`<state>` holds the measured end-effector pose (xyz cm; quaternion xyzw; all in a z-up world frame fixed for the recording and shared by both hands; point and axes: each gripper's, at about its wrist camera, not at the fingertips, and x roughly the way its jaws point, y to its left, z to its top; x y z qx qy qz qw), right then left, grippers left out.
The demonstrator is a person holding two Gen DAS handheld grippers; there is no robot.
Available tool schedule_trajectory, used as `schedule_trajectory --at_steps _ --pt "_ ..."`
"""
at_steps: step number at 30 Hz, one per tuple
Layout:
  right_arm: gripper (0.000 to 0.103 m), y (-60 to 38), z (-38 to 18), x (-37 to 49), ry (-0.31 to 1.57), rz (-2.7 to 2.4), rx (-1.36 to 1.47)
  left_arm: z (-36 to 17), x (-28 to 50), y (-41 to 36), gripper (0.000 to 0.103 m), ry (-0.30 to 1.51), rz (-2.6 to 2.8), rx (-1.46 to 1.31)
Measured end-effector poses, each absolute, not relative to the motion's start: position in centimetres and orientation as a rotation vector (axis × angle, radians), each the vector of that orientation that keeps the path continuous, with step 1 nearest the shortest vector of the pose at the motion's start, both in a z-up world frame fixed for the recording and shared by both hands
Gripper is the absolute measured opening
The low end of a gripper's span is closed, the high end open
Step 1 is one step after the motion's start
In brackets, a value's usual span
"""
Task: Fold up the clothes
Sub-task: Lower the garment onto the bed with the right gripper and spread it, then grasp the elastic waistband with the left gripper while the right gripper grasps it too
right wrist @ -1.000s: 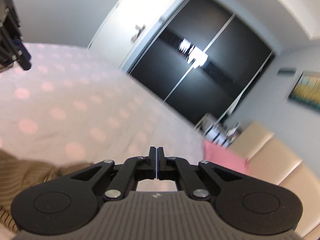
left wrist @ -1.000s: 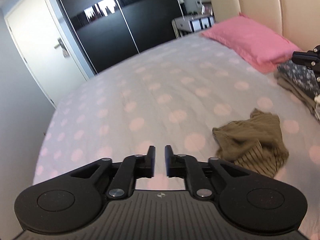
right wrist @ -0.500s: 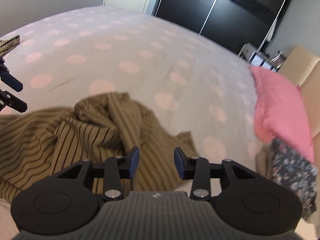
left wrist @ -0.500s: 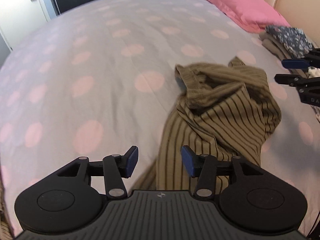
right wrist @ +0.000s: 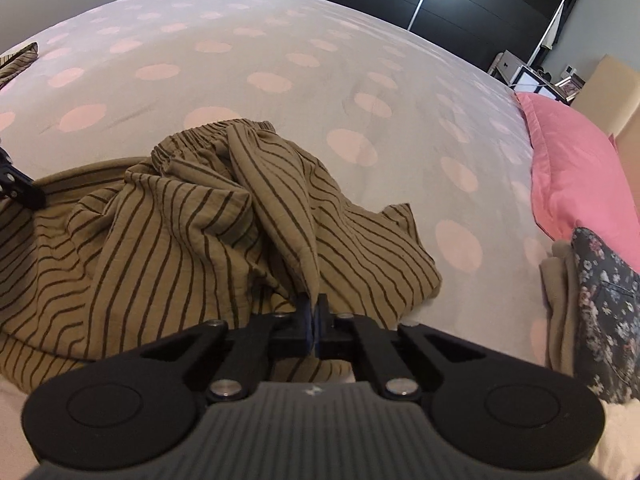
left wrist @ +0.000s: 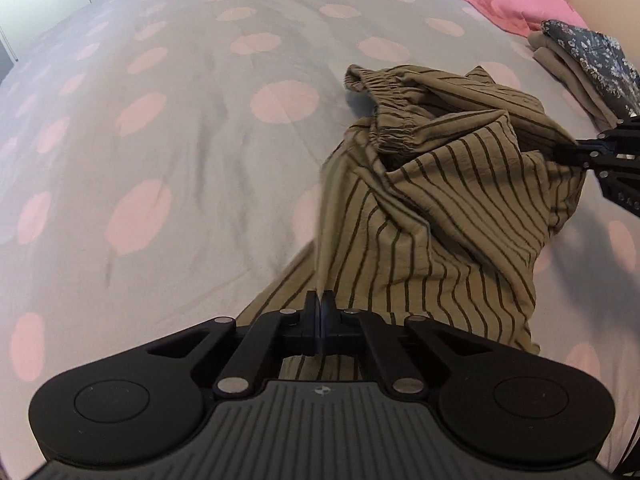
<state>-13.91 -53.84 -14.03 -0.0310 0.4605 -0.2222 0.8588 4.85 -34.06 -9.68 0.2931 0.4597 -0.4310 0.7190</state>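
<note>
The striped olive garment (left wrist: 440, 216) is found crumpled on the spotted bedspread (left wrist: 168, 128), just short of the pink pillow (right wrist: 580, 176) and beside a stack of folded clothes (right wrist: 600, 304) at the bed's right side; its elastic waistband (right wrist: 208, 136) is turned towards the far side of the bed. The left gripper (left wrist: 320, 312) is seen with its jaws brought fully together on a thin raised ridge of the striped cloth; the jaws have just been closing, with the fabric between them. The right gripper (right wrist: 312, 316) is likewise closed tight on a pinched fold of the same garment, its jaws also having just been closing; the cloth is drawn up into a taut peak at the pads. In the left wrist view the right gripper is also visible at the garment's far edge, nipped onto the fabric.

The step in hand is judged to be the initial pick-up of the garment at two points, before any fold has been made; the task is judged barely begun for this piece. The next move is judged to call for a lift and a spreading apart of the two grips, so that the bunched cloth is shaken out and laid flat; care would be needed that only one layer is held at each grip, which cannot be confirmed from these views; a slip from either thin pinch is considered the main risk.
</note>
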Motion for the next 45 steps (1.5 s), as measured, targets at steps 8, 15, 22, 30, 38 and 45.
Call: schedule_trajectory --at_steps 8,15,22,30,38,45 --pt "0.001 -49.3 -10.8 -19.4 1.029 -0.483 -0.034 -5.4 0.6 -28.5 0.000 0.988 -0.935 0.744" --pt "0.001 -43.8 -10.4 -25.0 1.125 -0.422 0.060 -5.0 -5.0 -22.2 0.000 1.037 -0.927 0.835" --pt "0.001 -38.7 -11.7 -29.5 1.240 -0.367 0.092 -6.2 -10.1 -18.2 0.000 1.106 -0.974 0.922" --pt "0.023 -36.7 -11.0 -31.6 1.218 -0.327 0.097 -5.5 -10.3 -16.9 0.000 1.100 -0.977 0.825" --pt "0.041 -36.8 -7.1 -30.6 1.060 -0.204 -0.044 -1.7 -9.6 -18.1 0.000 0.884 -1.059 0.724" --pt "0.042 -40.6 -7.2 -25.1 1.039 -0.135 -0.149 -0.7 -6.7 -23.2 0.015 0.764 -1.204 0.740"
